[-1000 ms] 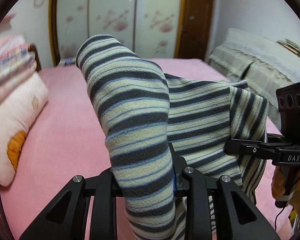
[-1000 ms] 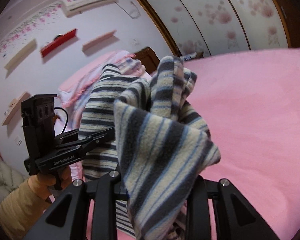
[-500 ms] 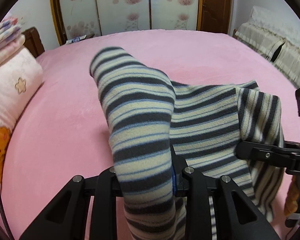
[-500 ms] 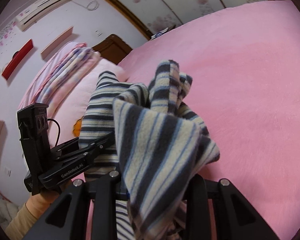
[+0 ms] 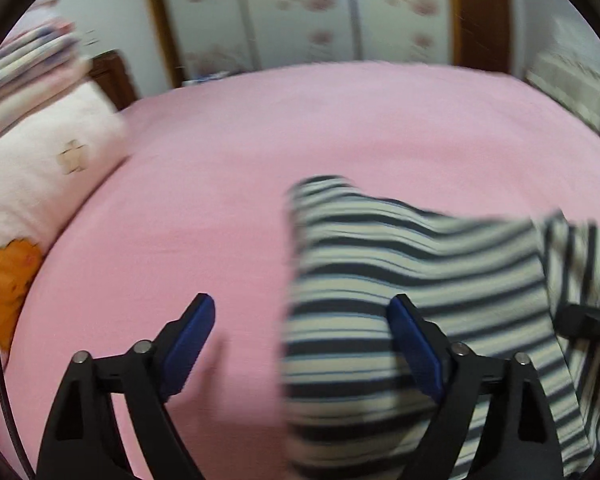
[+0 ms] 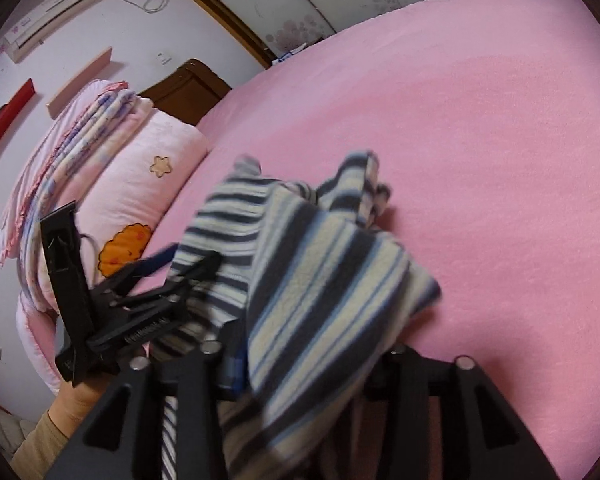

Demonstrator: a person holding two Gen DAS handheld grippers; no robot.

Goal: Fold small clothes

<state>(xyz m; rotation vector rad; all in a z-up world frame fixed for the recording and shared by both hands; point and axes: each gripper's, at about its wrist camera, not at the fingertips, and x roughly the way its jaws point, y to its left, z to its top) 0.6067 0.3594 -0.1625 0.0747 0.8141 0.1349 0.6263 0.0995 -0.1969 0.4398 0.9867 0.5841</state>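
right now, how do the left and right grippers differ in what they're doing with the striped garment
The left gripper has its jaws spread wide, blue pads bare; the right gripper has its jaws close together. The left gripper grips nothing, and the striped garment only lies by one of its fingers; the right gripper has cloth bunched between its jaws and draped over them, apparently clamped. Both point out over the pink bed.

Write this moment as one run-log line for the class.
left gripper: open, garment released | right gripper: partly hidden by garment, grip unclear | garment: on bed, not folded flat
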